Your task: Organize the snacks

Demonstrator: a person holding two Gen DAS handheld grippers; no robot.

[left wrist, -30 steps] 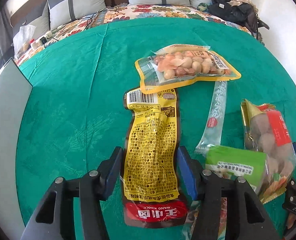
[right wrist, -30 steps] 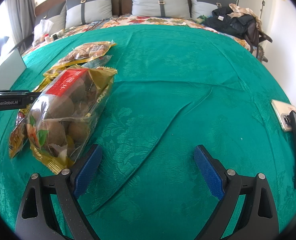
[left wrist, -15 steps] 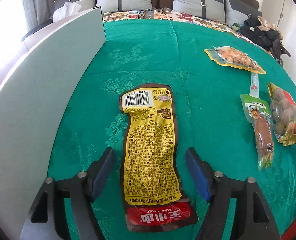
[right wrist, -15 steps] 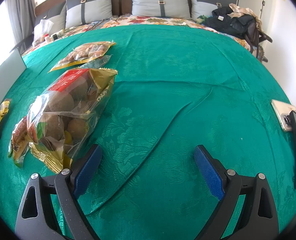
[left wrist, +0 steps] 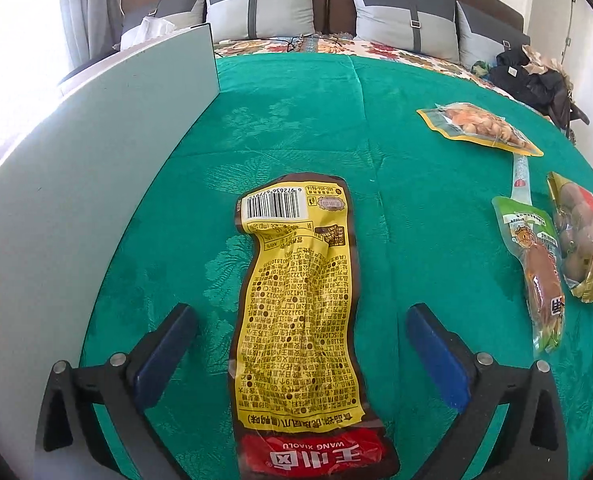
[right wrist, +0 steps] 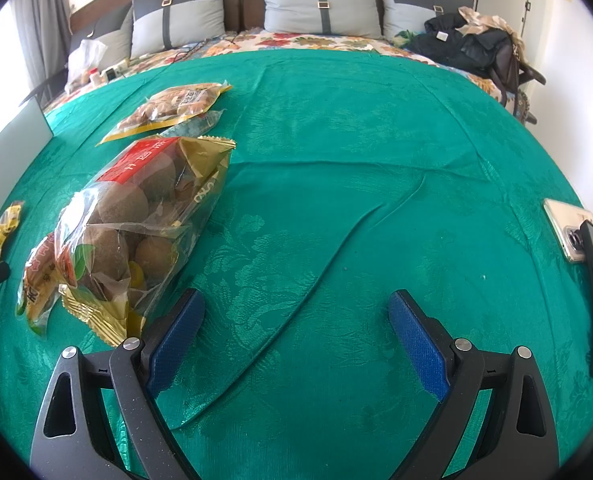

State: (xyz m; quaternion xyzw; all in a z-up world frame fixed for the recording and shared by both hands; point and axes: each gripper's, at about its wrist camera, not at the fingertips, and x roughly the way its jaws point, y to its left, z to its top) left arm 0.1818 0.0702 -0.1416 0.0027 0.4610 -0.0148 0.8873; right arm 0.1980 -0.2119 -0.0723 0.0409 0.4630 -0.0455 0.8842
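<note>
A long yellow snack pack (left wrist: pixel 300 312) with a barcode and a red end lies flat on the green cloth. My left gripper (left wrist: pixel 300 328) straddles it with jaws opening wide, pads clear of the pack on both sides. To the right lie a green sausage pack (left wrist: pixel 536 268), a clear bag of brown balls (left wrist: pixel 584 240) and a yellow-rimmed nut pack (left wrist: pixel 480 126). In the right wrist view the ball bag (right wrist: pixel 136 224) sits left of my right gripper (right wrist: pixel 296 328), which is open over bare cloth. The nut pack (right wrist: pixel 168 110) lies beyond it, the yellow pack (right wrist: pixel 4 228) at the far left.
A pale grey panel (left wrist: pixel 76 200) stands along the left of the cloth. Two phones (right wrist: pixel 584 248) lie at the right edge. Pillows (right wrist: pixel 316 4) line the headboard, and a dark bag (right wrist: pixel 468 44) sits at the back right. A fold (right wrist: pixel 336 240) runs across the cloth.
My left gripper carried the yellow pack leftward from the other snacks to beside the grey panel, then its jaws spread and let it go. The right gripper stayed still.
</note>
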